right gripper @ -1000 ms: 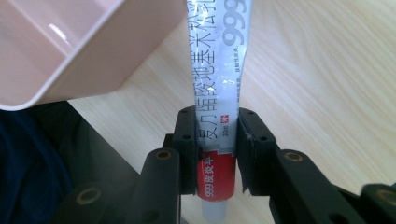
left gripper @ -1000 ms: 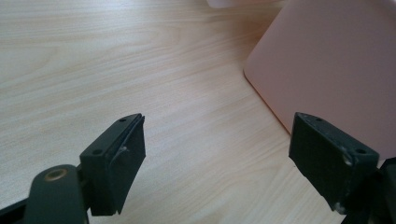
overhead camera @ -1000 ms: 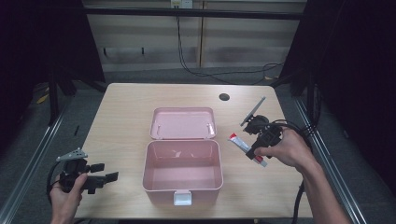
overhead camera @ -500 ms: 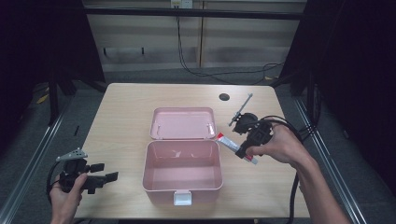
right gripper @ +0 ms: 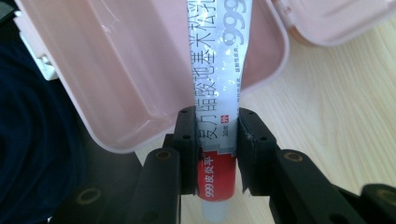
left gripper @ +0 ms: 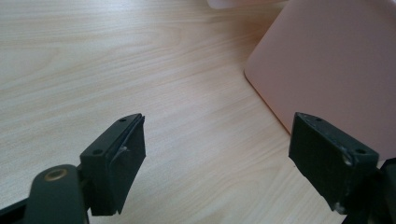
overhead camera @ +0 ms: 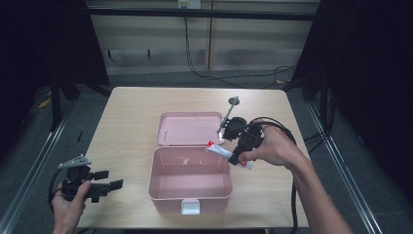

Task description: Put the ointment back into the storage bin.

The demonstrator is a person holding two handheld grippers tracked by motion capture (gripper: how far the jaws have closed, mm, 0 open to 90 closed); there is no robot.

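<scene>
Nearest me, at the front left corner of the worktop, my left tongs rested low in my left hand, jaws spread wide with nothing between them; in the left gripper view their two black pads stood well apart over bare pale wood, with a rounded corner of the pink box just beyond the farther pad. A little further in, at the middle of the worktop, sat the pink plastic box, open, with a white latch on its front wall and its lid laid flat behind it, inside up. To the right of the box, my right hand held the right tongs above the box's right rim, and these were clamped on an ointment tube, white with a red band and a white cap. In the right gripper view the pads pressed the tube from both sides close to its capped end, near where the red band met the white, and the printed body ran on away from me across the open pink box. The tube hung clear of the wood, tilted, its far end reaching in over the right edge of the box. Beyond that, near the far right of the worktop, a small dark round spot showed on the wood.
</scene>
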